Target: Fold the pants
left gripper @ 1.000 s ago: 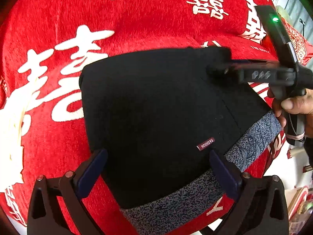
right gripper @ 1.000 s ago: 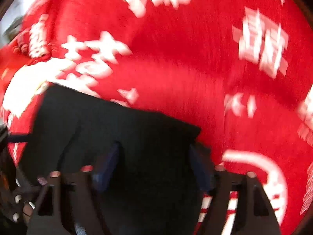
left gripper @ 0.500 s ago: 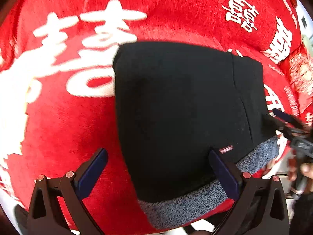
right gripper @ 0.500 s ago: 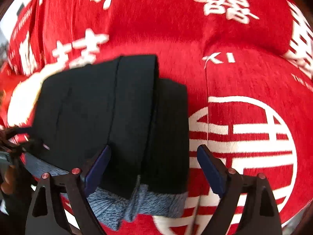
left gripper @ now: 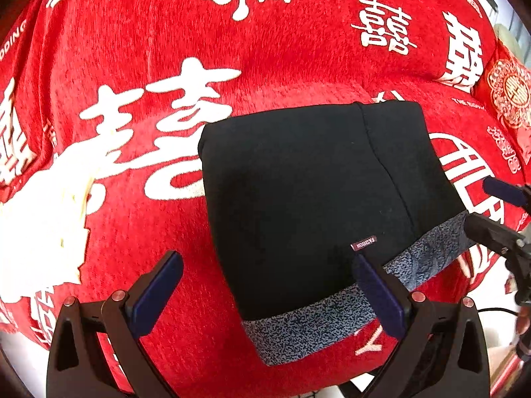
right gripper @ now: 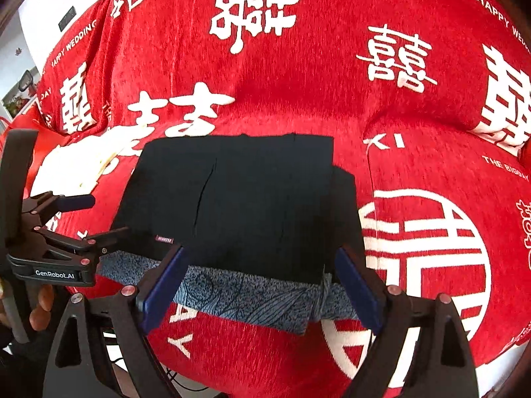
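since half a second ago, pulled back from the pants point(left gripper: 318, 205) on both sides: in the left view, more red cloth point(left gripper: 139, 26) visible at 12 o'clock than before, and the right claw point(left gripper: 497, 212) now edging in at 3 o'clock with its blue pad showing. in the right view, pants now squarer and flatter, the raised fold at 12 o'clock gone, top edge lying straight.

readable writing: "fashion" on a small dark red tag point(left gripper: 364, 242) near the grey waistband point(left gripper: 332, 325); same tag point(right gripper: 164, 239) in the right view too blurred to read. "genrobot.ai" on the left claw point(right gripper: 71, 229) body, seen at 9 o'clock in the right view. on the cloth point(right gripper: 298, 76): "happy wedding", "the bigday", "bigday", plus large white double-happiness characters.

pants folded into a compact black block on the red cloth, waistband along the near edge. in the left view, left claw point(left gripper: 265, 295) spread wide, gripping nothing; near left corner of the pants between the two blue pads, the right pad over the waistband just below the tag, the left pad over bare cloth at 7 o'clock. in the right view, right claw point(right gripper: 262, 285) also spread wide and gripping nothing, the waistband point(right gripper: 245, 295) spanning the gap between its pads, black block beyond toward 12 o'clock. contact between pads and fabric not clear in either view. left claw just beside the pants' left near corner, jaws apart.
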Demonstrator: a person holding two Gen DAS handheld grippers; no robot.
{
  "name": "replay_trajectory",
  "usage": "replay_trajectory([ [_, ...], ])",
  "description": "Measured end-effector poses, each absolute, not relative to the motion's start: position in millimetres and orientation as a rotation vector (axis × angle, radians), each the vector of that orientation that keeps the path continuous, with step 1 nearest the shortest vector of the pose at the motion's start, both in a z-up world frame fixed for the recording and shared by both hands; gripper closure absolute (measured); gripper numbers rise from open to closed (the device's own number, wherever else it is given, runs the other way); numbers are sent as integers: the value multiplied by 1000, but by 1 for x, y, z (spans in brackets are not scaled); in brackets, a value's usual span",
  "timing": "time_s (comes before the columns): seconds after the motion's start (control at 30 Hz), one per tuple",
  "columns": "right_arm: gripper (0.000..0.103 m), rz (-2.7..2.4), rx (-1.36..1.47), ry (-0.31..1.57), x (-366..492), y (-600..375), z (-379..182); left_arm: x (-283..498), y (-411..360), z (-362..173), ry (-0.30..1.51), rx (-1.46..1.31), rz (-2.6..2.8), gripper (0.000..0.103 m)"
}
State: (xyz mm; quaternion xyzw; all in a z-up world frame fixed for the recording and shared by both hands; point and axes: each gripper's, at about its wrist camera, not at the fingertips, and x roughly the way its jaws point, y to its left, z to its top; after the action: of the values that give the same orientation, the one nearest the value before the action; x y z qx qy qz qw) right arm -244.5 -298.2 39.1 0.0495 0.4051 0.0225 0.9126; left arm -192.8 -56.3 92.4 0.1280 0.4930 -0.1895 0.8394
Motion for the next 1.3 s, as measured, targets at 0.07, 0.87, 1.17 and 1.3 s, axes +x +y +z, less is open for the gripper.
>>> replay_trajectory([
  [0.07,11,42,102,833,-247,-299,39,-194,-59,90,1029,290,-398,0],
  [0.87,11,15,64,825,-250,-301,32,-191,-60,81,1013,223,-438,0],
  [1.17,11,13,56,821,-249,-304,32,-190,-59,75,1018,221,-455,0],
  [1.3,11,-5,156,824,-245,-337,28,-171,-45,55,1142,82,-486,0],
])
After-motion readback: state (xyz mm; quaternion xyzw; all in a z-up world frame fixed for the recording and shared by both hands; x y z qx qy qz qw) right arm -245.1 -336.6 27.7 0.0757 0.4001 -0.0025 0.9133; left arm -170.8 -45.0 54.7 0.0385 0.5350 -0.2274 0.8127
